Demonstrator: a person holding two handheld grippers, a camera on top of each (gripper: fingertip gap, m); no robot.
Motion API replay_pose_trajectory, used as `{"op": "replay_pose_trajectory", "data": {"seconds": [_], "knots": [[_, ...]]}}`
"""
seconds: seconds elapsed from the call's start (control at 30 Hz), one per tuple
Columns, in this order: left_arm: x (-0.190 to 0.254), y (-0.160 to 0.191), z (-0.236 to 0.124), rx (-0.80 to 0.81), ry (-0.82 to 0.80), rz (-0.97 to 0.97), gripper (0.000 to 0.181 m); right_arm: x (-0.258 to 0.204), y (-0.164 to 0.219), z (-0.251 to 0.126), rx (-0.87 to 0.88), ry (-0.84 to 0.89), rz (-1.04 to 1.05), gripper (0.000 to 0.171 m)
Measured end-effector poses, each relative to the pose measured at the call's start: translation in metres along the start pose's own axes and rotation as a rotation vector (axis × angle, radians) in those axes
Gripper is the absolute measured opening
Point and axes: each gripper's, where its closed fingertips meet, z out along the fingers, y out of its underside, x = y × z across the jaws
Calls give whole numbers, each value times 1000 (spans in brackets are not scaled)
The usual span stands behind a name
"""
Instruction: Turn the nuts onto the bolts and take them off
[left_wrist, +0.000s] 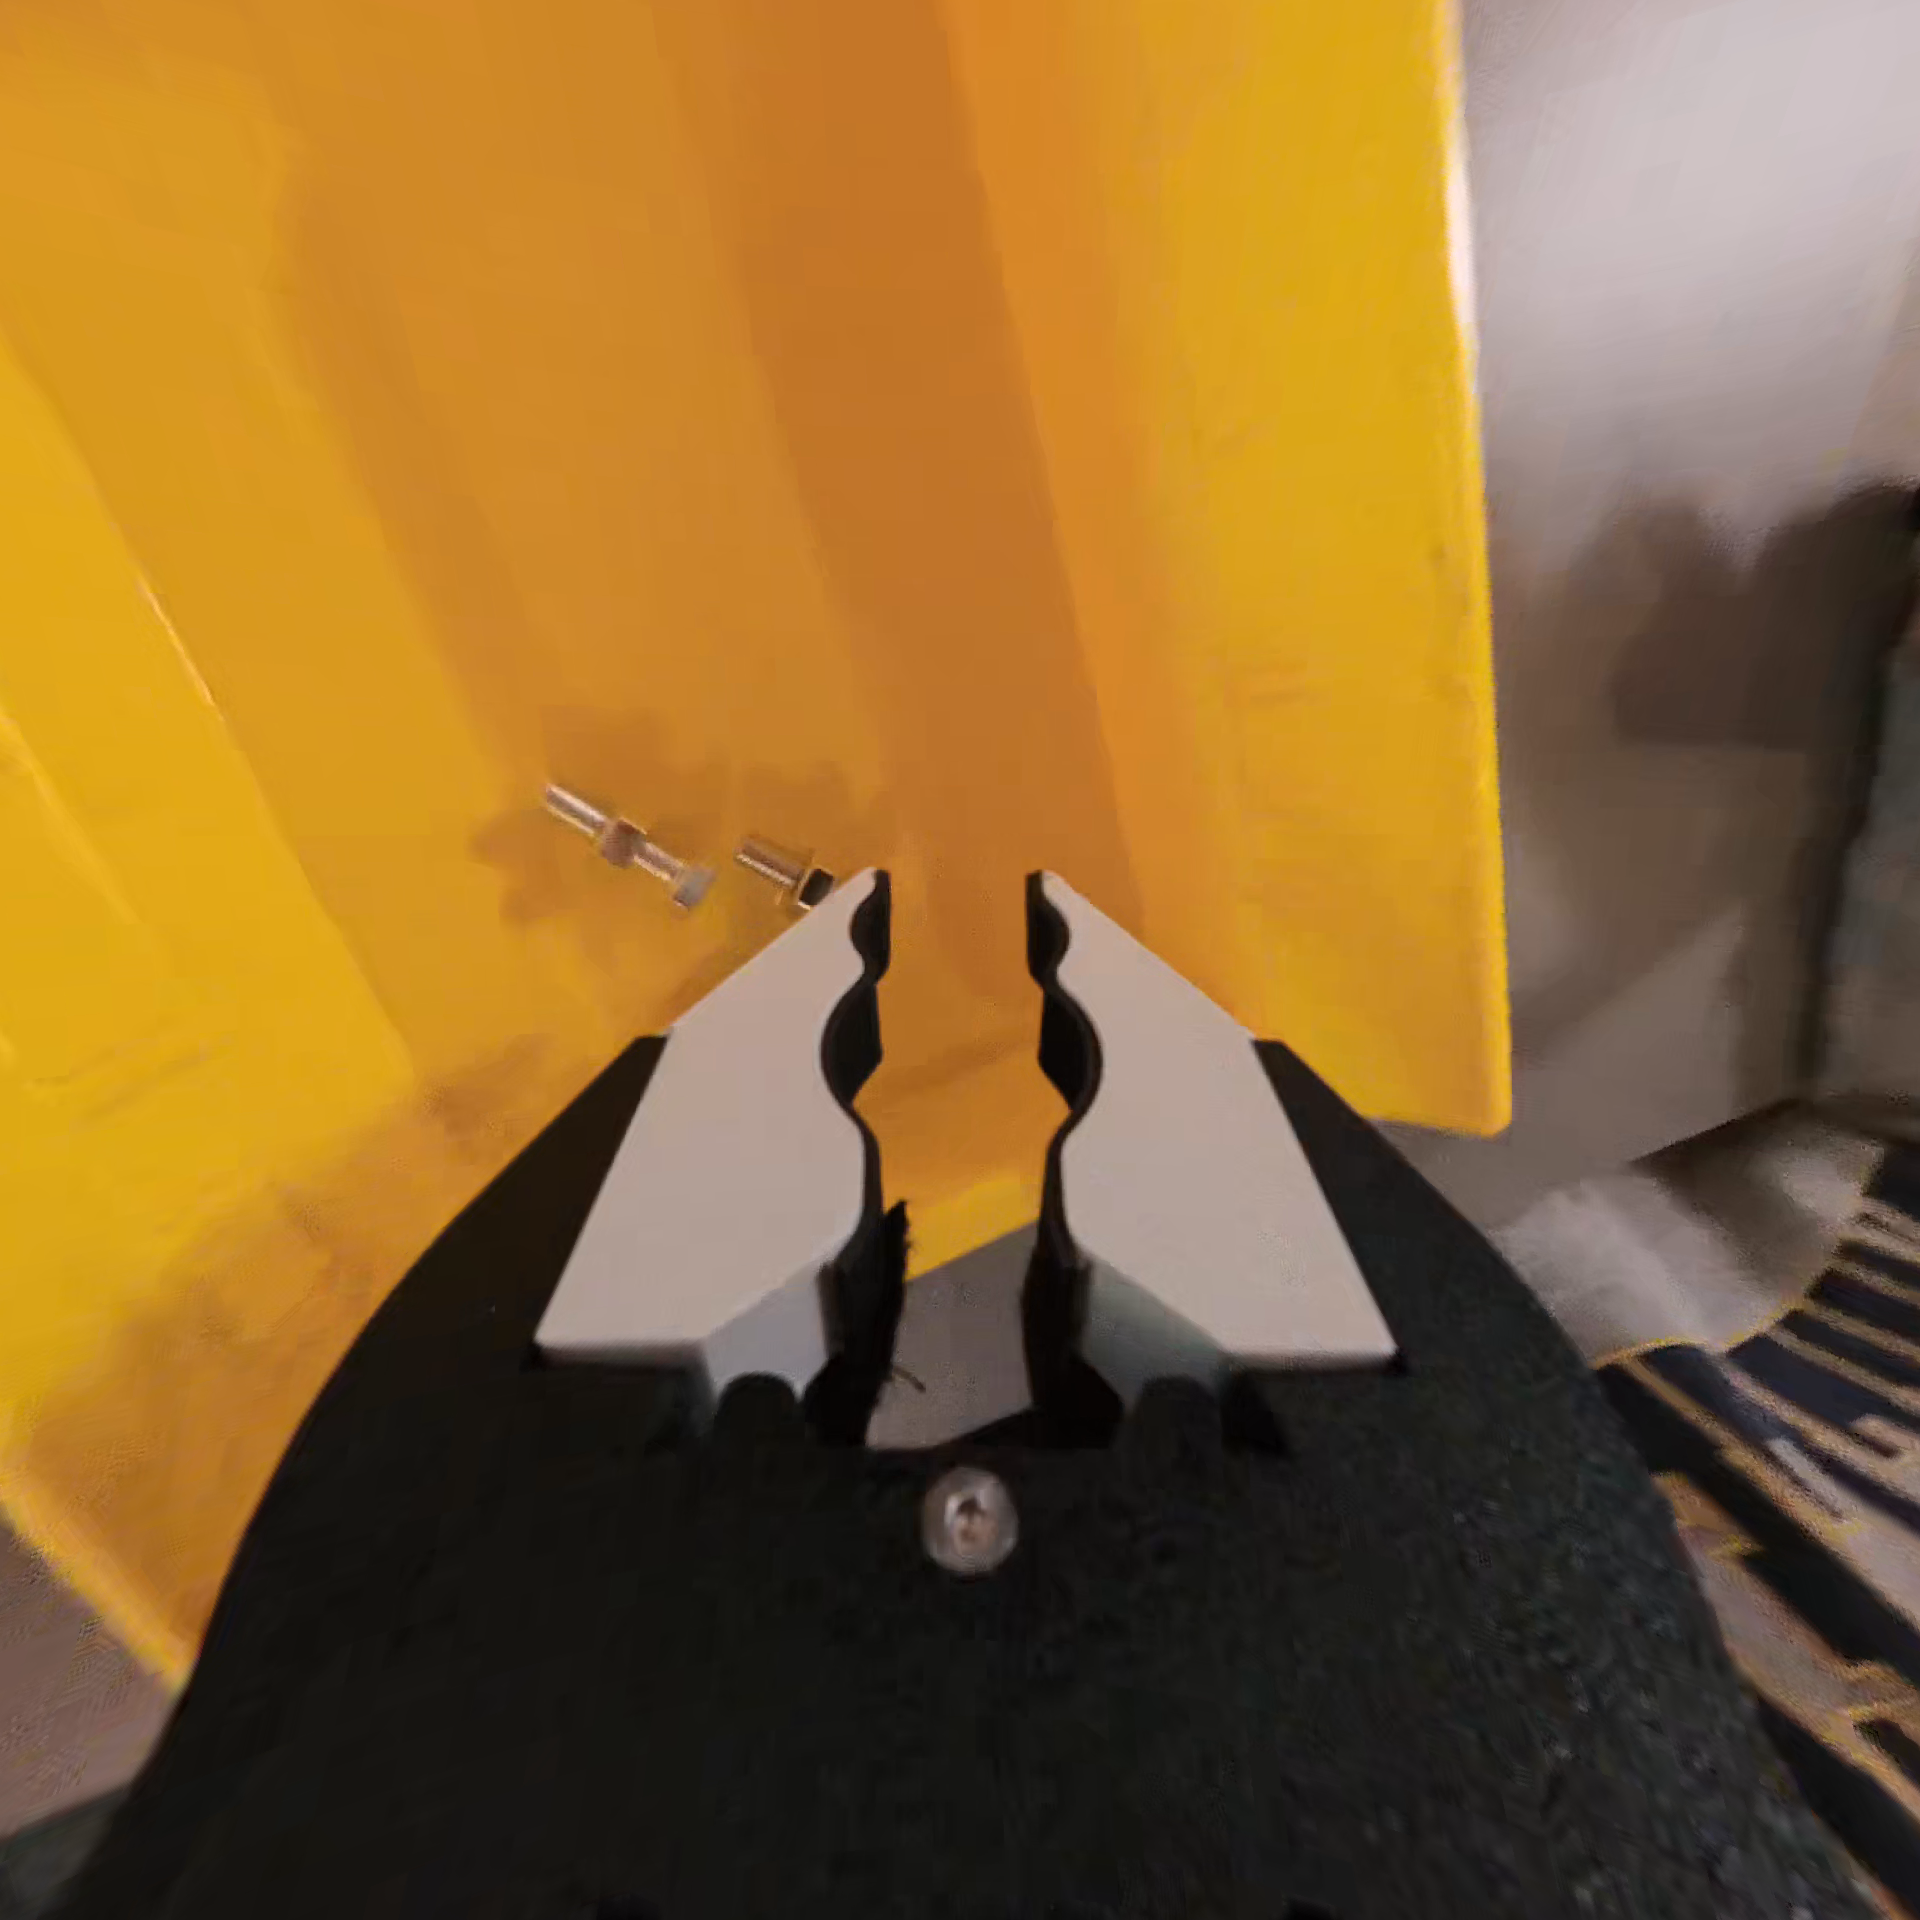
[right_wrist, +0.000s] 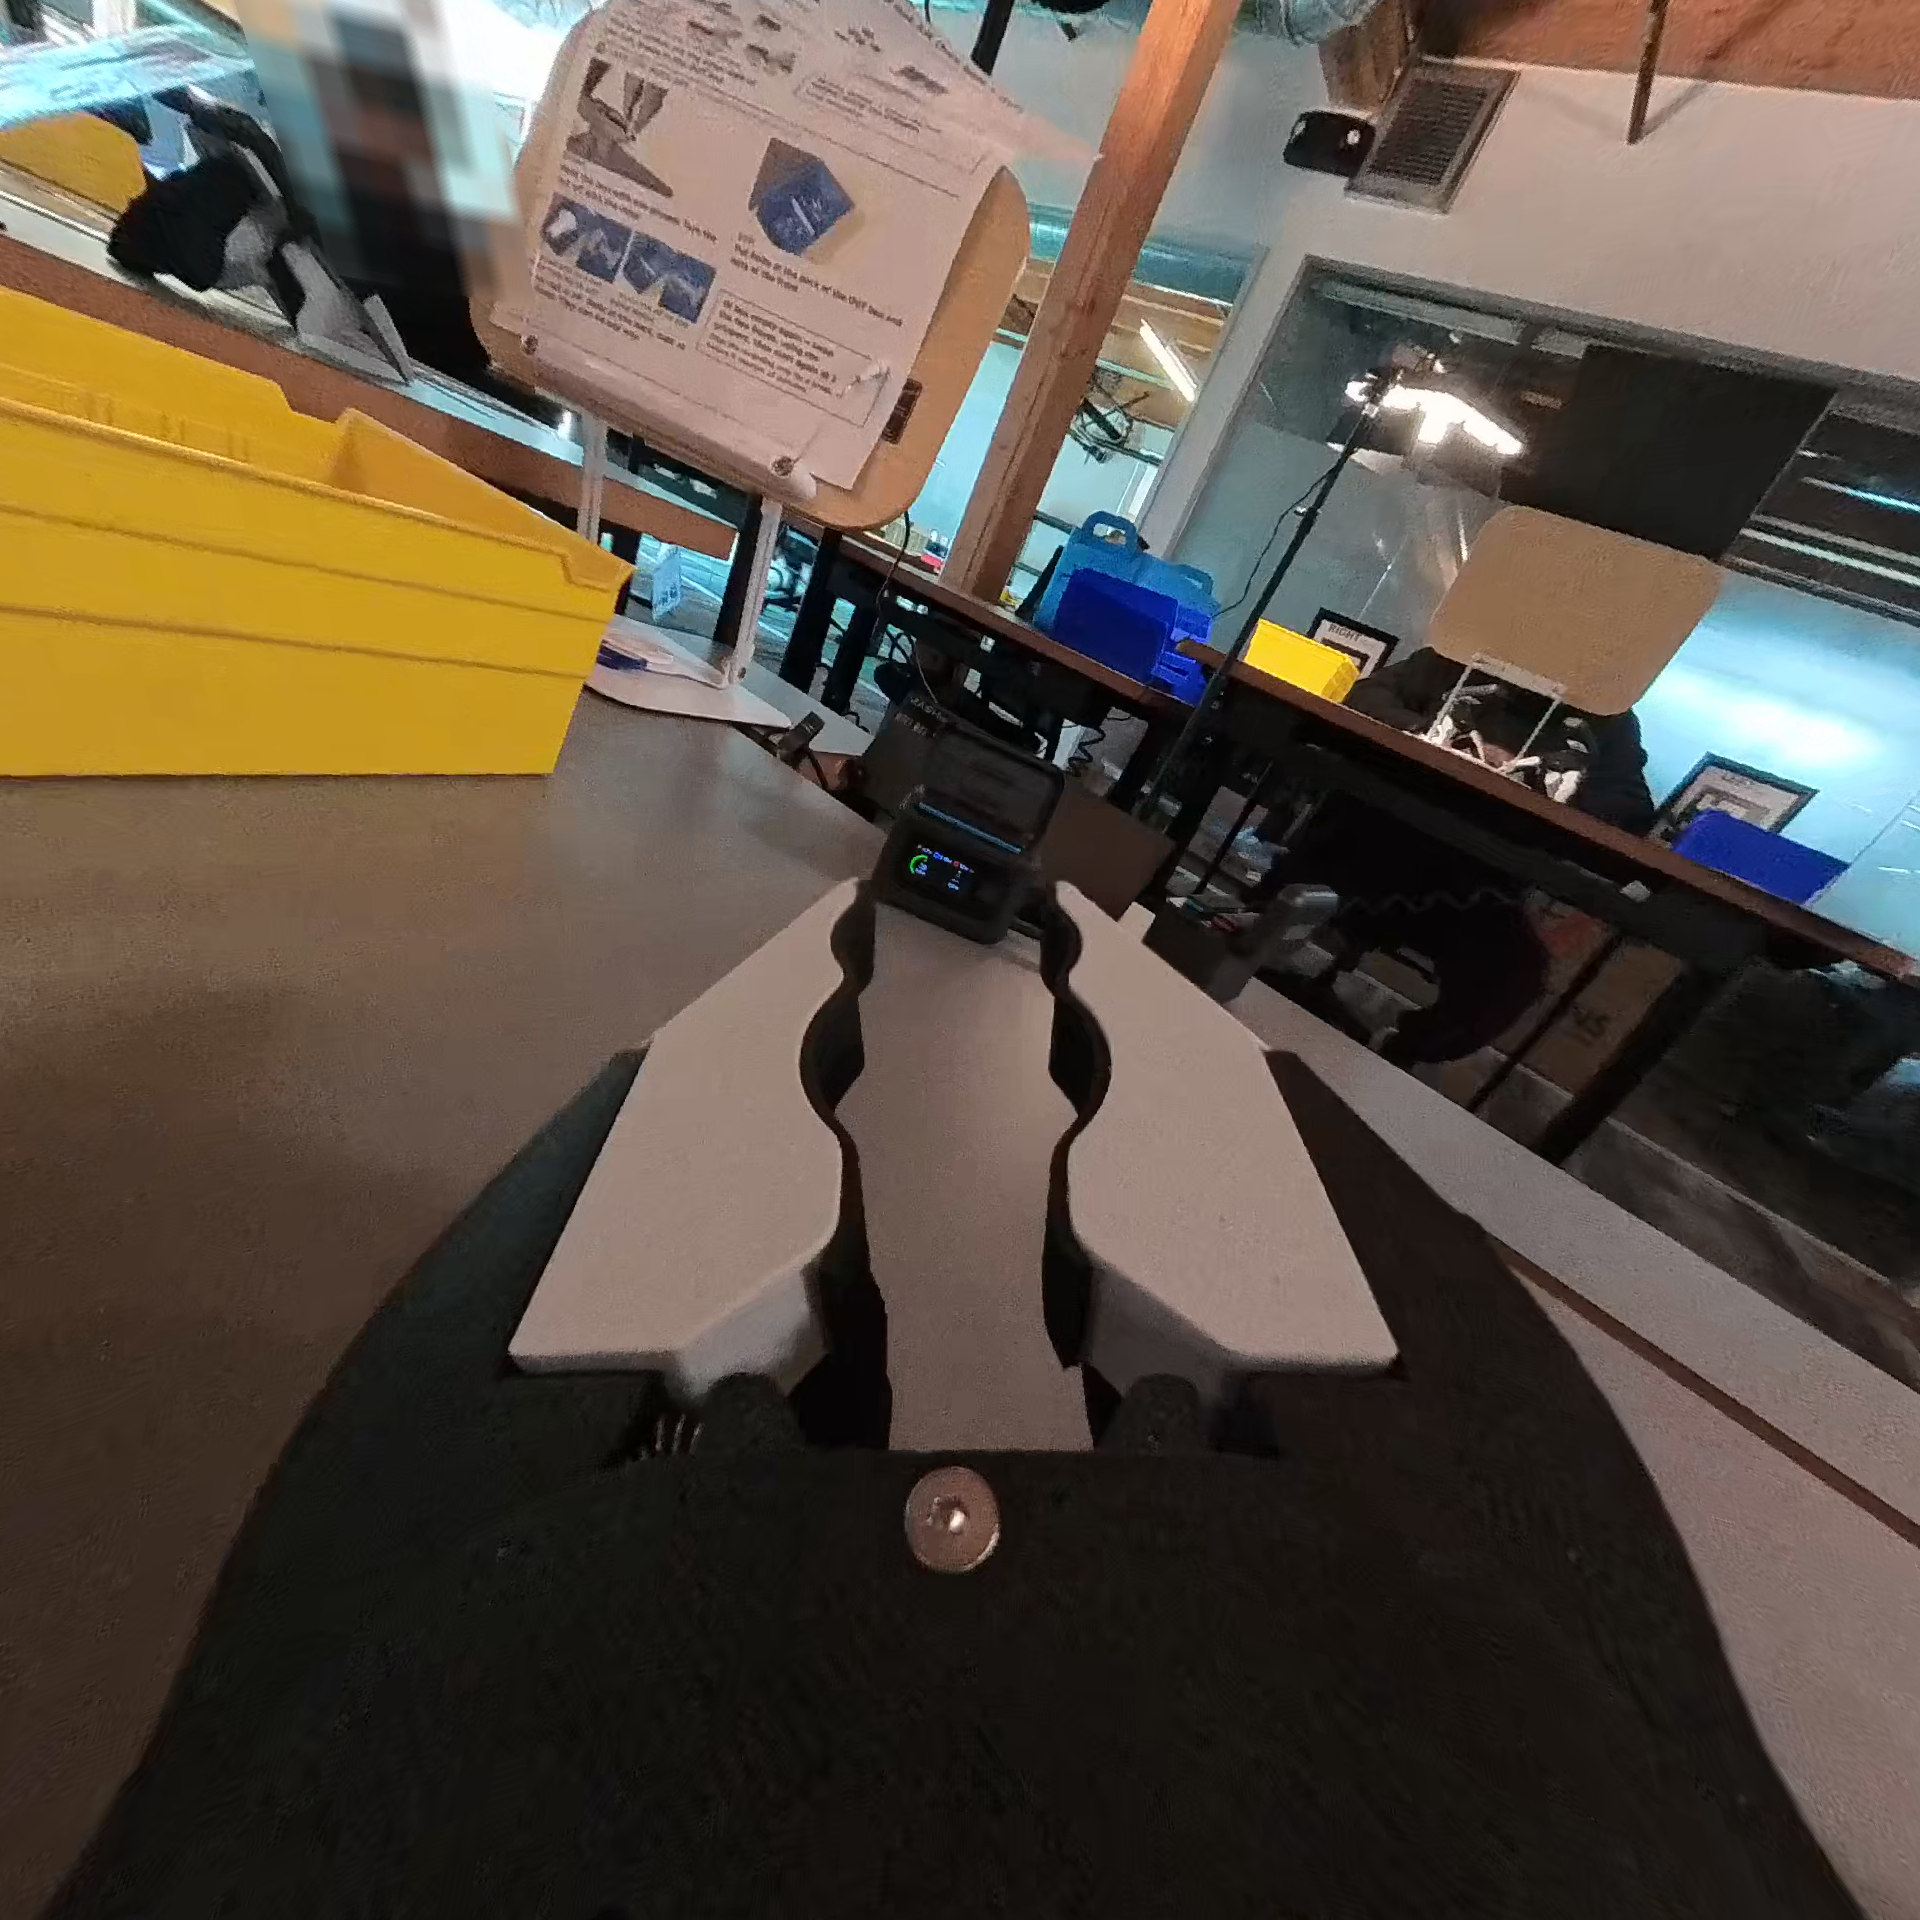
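In the left wrist view, two silver bolts lie on the floor of a yellow bin (left_wrist: 727, 416). One bolt with a nut on its shank (left_wrist: 629, 847) lies to the left. A second bolt (left_wrist: 784, 871) lies just left of my left fingertip. My left gripper (left_wrist: 958, 883) is open and empty, hovering over the bin floor just right of the bolts. In the right wrist view, my right gripper (right_wrist: 956, 904) is open and empty, low over the grey table (right_wrist: 312, 987), pointing away from the bins.
Stacked yellow bins (right_wrist: 260, 582) stand at the left of the right wrist view. A paper sheet on a stand (right_wrist: 748, 239) is behind them. A small black device with a screen (right_wrist: 951, 873) sits beyond my right fingertips. Other tables with blue bins (right_wrist: 1122, 613) are farther back.
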Motion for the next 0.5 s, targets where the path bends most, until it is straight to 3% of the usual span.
{"op": "replay_pose_trajectory", "data": {"seconds": [0.23, 0.43, 0.5], "knots": [[-30, 17, 24, -203, -144, -249, 51, 5, 0, 0, 16, -6, 45, 32], [-31, 15, 41, -234, -196, -254, 40, 10, -1, -2, 21, -2, 63, 32], [-31, 19, 41, -274, -230, -216, 23, 12, 0, -4, 21, -1, 62, 32]]}}
